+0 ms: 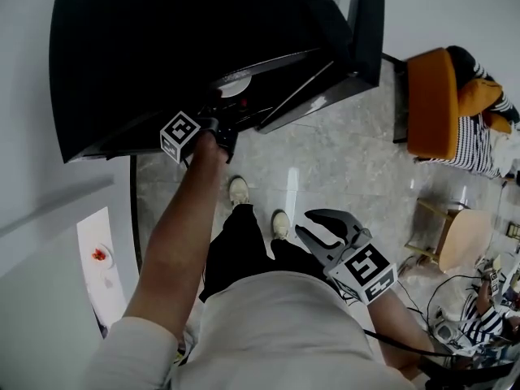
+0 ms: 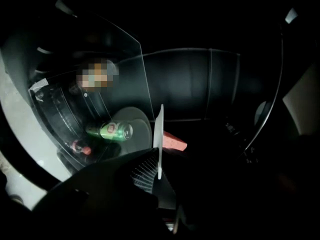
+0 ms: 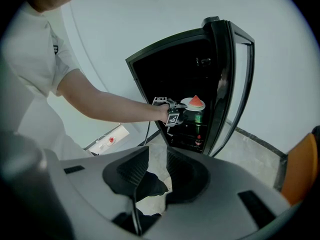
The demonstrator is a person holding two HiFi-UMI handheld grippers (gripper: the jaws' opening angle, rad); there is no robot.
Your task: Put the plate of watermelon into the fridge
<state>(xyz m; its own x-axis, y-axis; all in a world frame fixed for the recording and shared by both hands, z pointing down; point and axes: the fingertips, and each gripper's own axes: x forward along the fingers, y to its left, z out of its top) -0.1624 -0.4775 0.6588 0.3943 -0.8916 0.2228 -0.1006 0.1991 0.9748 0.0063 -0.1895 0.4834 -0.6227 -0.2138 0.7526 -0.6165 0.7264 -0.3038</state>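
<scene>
The black fridge [image 1: 162, 47] stands open, also seen in the right gripper view [image 3: 165, 74]. My left gripper [image 1: 219, 124] reaches inside it, shut on the rim of a white plate [image 1: 236, 84]. In the left gripper view the plate [image 2: 159, 134] shows edge-on with a red watermelon slice [image 2: 175, 142] on it, pinched at my left gripper [image 2: 160, 170]. From the right gripper view the plate [image 3: 193, 104] with watermelon [image 3: 196, 101] hovers at a middle shelf beside the left gripper [image 3: 181, 107]. My right gripper [image 1: 318, 227] hangs open and empty by the person's hip, its jaws [image 3: 157, 170] apart.
A green can [image 2: 113, 130] and a red-capped bottle [image 2: 82, 148] lie on the shelf below the plate. The fridge door [image 3: 235, 84] stands open to the right. An orange chair [image 1: 435, 104], a wooden stool [image 1: 459, 234] and a low white board [image 1: 101, 258] stand around.
</scene>
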